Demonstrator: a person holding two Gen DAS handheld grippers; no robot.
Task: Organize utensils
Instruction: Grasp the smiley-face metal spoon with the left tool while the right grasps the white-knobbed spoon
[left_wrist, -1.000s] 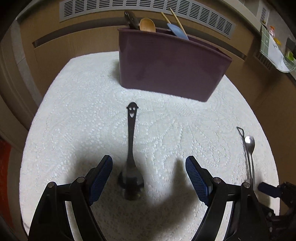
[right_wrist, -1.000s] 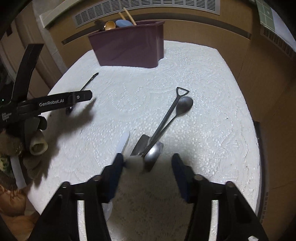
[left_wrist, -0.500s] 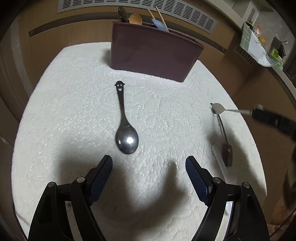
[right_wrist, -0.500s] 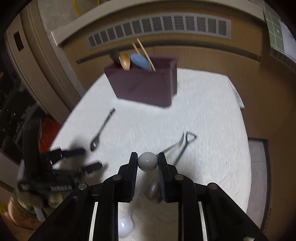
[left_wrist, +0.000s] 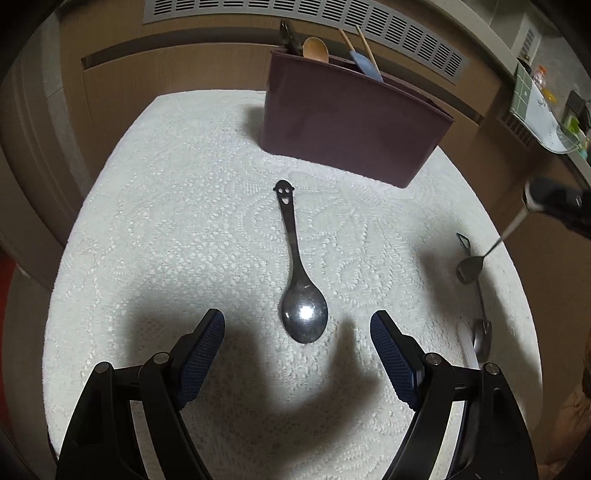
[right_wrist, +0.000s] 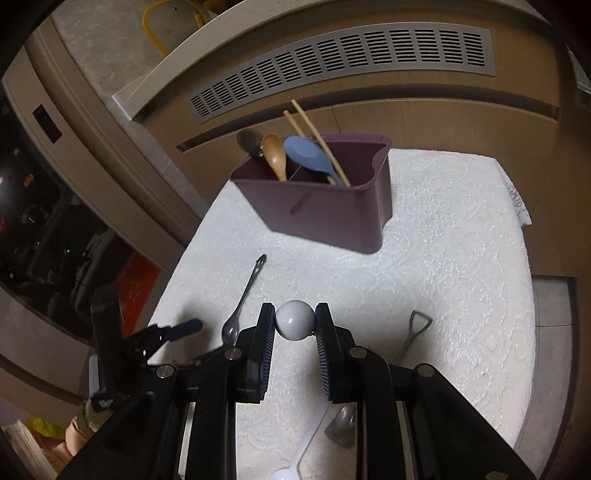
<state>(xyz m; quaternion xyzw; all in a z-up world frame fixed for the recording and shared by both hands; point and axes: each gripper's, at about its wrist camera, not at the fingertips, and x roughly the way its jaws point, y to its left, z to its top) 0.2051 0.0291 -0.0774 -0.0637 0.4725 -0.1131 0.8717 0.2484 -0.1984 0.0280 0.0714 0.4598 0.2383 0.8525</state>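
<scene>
A dark metal spoon (left_wrist: 295, 266) with a smiley-face handle lies on the white lace cloth (left_wrist: 177, 229), its bowl just ahead of my open, empty left gripper (left_wrist: 297, 358). My right gripper (right_wrist: 294, 321) is shut on the rounded end of a silver spoon (right_wrist: 294, 320) and holds it above the cloth. In the left wrist view that silver spoon (left_wrist: 469, 269) hangs down from the right gripper (left_wrist: 532, 199). The purple caddy (right_wrist: 325, 218) at the far side holds a wooden spoon, a blue spatula and chopsticks. The dark spoon (right_wrist: 240, 306) also shows left of the right gripper.
A shovel-handled spoon (right_wrist: 419, 323) and a white plastic spoon (right_wrist: 306, 450) lie on the cloth under and beside the right gripper. Brown cabinet fronts with a vent grille stand behind the table. The cloth's right edge (right_wrist: 517, 206) drops to the floor.
The right gripper closed on the silver spoon and lifted it off the cloth. The left gripper drew back, so the dark spoon's bowl now lies ahead of its fingers, not between them.
</scene>
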